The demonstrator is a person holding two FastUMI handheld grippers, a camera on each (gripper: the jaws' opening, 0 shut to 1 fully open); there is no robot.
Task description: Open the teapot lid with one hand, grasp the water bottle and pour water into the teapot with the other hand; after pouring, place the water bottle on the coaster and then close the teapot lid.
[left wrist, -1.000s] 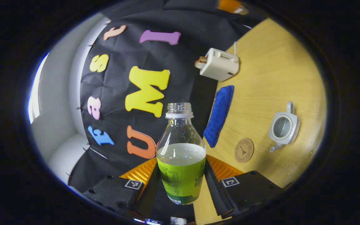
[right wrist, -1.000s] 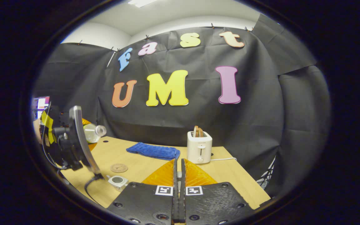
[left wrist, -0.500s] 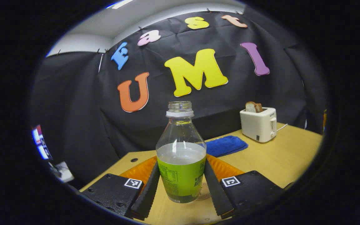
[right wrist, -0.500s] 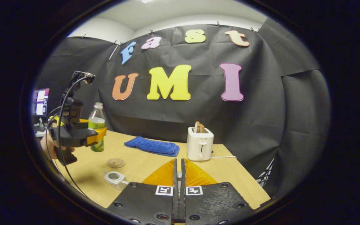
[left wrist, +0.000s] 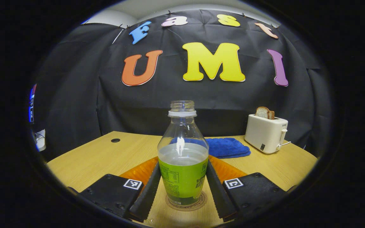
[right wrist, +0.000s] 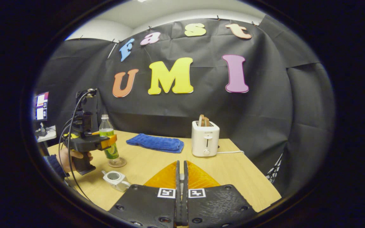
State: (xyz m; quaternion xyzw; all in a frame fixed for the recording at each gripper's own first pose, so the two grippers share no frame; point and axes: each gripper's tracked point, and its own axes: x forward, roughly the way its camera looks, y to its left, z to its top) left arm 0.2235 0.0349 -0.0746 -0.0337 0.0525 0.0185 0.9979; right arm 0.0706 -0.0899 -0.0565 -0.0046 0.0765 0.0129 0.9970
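A pale wooden bench [right wrist: 157, 164] stood before a black cloth wall, and on it, toward the back, lay a folded blue towel [right wrist: 156, 143] beside a white toaster [right wrist: 205, 142] with bread slices in its slots. In the left gripper view the left claw [left wrist: 182, 186] gripped a clear plastic water bottle with a green label [left wrist: 183, 158], uncapped and about half full, both fingers [left wrist: 149, 186] pressed against the label's sides. The bottle stood upright with its base on a round brown cork coaster [left wrist: 186, 205]. In the right gripper view the same bottle showed on the coaster at the bench's left side, with a person's hand [right wrist: 71, 155] in a dark sleeve holding the left claw's handle. Just in front of the coaster sat a small white ceramic teapot [right wrist: 116, 180], its top open and its lid off. The right claw [right wrist: 181, 202] hovered above the near edge of the bench, well apart from the teapot, its fingers pressed together; whether something thin was pinched between them could not be told.
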